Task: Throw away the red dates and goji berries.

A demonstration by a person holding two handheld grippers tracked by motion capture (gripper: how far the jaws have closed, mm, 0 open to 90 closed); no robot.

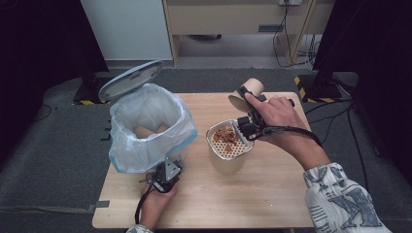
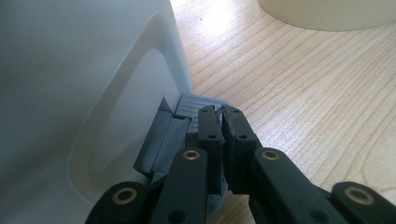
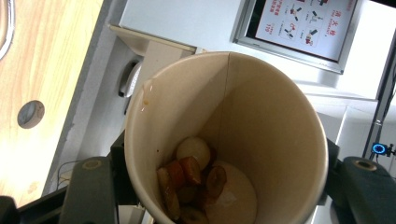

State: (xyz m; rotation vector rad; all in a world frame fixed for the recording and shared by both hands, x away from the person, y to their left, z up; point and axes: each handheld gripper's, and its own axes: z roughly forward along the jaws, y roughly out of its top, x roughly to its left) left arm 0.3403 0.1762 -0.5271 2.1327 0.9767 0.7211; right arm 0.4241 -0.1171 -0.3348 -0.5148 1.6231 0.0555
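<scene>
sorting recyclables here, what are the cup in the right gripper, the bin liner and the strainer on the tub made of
Cup: looks like matte tan paperboard, with a visible side seam.
Bin liner: thin translucent plastic film, crinkled and glossy.
Strainer: probably metal, with a shiny silver rim, though its perforated face looks pale.

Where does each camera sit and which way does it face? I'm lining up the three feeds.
High view: above the person's side, looking down on the table; both forearms, left gripper, right gripper.
Left gripper view: low, along shut jaws pressing the bin pedal.
Right gripper view: into the paper cup it holds, food scraps inside.
Shared: table, cup, bin.
</scene>
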